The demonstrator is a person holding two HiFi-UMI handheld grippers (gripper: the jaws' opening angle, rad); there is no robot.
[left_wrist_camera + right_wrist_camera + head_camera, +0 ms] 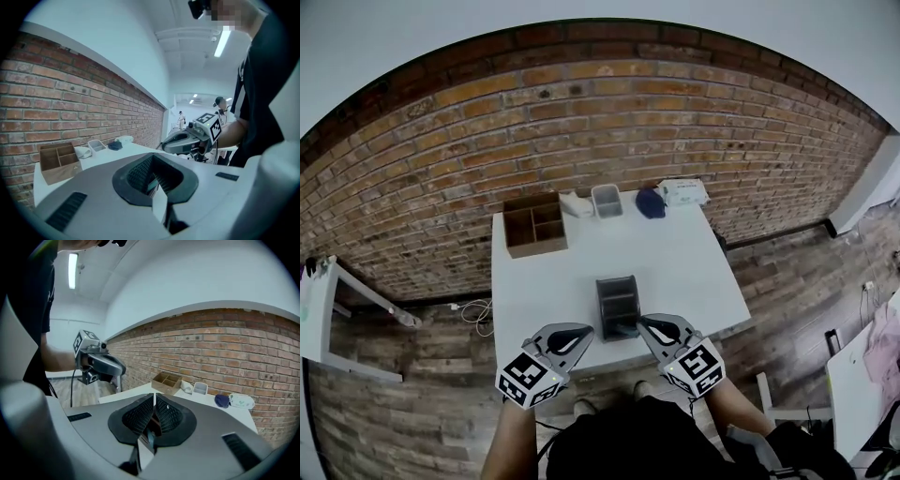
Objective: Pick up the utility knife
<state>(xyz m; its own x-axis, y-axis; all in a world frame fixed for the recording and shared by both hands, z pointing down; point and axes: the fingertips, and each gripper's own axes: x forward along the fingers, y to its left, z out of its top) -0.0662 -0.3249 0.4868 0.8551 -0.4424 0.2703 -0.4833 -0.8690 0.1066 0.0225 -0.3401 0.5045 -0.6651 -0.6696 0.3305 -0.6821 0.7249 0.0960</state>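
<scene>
No utility knife can be made out in any view. A dark grey compartment organizer (617,307) stands near the table's front edge; what it holds is too small to tell. My left gripper (581,332) hovers at the front edge just left of the organizer, with its jaws shut and nothing visible between them. To the organizer's right, my right gripper (643,323) is likewise shut and empty. Each gripper view shows its own closed pads, for the left gripper (152,159) and the right gripper (154,397), and the opposite gripper beyond.
A white table (694,272) stands against a brick wall. Along its far edge sit a wooden divided box (534,225), a clear bin (606,200), a dark blue cloth (650,202) and a white packet (682,192). A second white table (319,319) is at left.
</scene>
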